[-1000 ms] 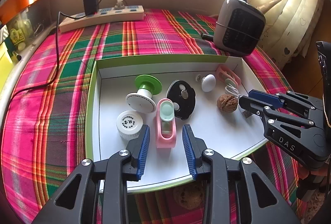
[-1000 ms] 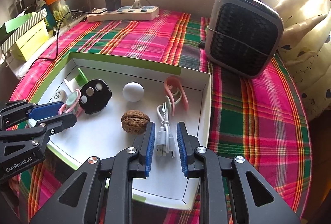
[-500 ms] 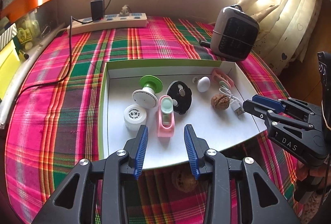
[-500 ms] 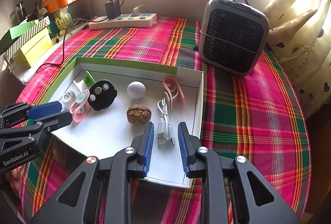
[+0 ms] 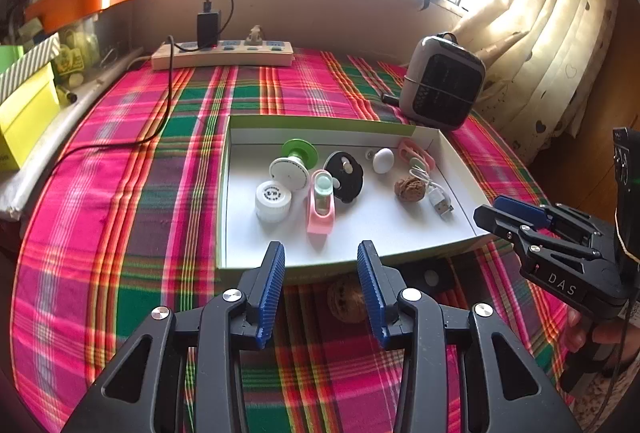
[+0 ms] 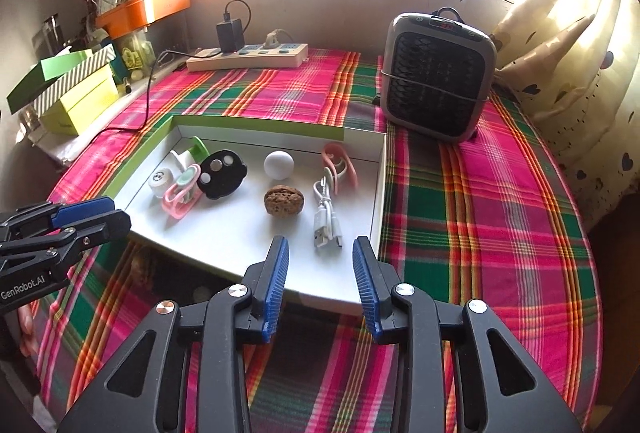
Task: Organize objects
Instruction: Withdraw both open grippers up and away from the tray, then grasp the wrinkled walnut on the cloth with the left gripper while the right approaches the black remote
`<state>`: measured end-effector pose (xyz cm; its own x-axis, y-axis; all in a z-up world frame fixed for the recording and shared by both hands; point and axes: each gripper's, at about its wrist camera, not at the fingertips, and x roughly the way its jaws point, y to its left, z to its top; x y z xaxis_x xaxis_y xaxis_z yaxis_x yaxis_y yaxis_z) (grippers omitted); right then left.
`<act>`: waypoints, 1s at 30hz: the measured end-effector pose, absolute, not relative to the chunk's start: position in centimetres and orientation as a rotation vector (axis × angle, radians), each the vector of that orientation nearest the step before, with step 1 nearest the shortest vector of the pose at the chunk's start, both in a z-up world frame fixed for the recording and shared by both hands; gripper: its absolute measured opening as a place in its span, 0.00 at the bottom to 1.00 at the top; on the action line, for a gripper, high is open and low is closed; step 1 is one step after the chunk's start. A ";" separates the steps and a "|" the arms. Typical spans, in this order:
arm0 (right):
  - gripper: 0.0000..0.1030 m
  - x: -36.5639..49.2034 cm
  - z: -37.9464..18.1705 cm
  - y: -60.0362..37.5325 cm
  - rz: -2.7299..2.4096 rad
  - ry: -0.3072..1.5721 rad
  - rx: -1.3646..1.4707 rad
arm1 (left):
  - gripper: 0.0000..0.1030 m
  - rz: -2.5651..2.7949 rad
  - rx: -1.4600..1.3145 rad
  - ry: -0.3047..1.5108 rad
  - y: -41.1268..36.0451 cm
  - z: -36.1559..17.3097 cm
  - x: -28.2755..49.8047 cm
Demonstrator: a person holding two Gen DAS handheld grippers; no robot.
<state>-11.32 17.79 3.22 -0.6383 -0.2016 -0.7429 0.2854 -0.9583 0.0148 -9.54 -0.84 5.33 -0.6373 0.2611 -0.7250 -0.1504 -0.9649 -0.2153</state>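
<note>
A white tray with a green rim (image 5: 320, 123) (image 6: 256, 124) lies on the plaid cloth. In it are a walnut (image 5: 409, 188) (image 6: 284, 201), a white ball (image 5: 383, 160) (image 6: 279, 164), a white USB cable (image 5: 438, 199) (image 6: 326, 217), a black disc (image 5: 344, 175) (image 6: 222, 173), a pink holder (image 5: 321, 209) (image 6: 180, 195), a white jar (image 5: 272, 201) and a green-and-white spool (image 5: 294, 163). A second walnut (image 5: 347, 302) lies on the cloth before the tray. My left gripper (image 5: 322, 289) (image 6: 90, 221) is open above it. My right gripper (image 6: 320, 285) (image 5: 496, 213) is open at the tray's near right corner.
A grey fan heater (image 6: 436, 81) (image 5: 440, 83) stands behind the tray to the right. A power strip with a black charger (image 5: 222, 53) (image 6: 248, 55) lies at the back. Yellow and green boxes (image 6: 76, 93) sit at the left. Curtains (image 6: 568, 53) hang at the right.
Both grippers have drawn back and up from the tray, so it looks smaller. The right gripper's jaws have opened wider. The walnut on the cloth is in fuller view.
</note>
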 end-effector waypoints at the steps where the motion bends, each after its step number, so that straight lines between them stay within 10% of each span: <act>1: 0.35 -11.0 3.3 17.8 -2.618 0.146 1.162 | 0.36 2.643 -1.207 -0.212 -0.9 5.3 -9.3; 30: 0.38 -7.7 1.8 18.8 -2.581 0.107 1.177 | 0.39 2.575 -1.308 -0.252 0.6 2.4 -9.1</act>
<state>-7.67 18.80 1.75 -0.6185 -0.2406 -0.7480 0.3015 -0.9518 0.0569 -9.11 0.62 2.35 -0.5695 0.2906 -0.7689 -0.1363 -0.9558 -0.2604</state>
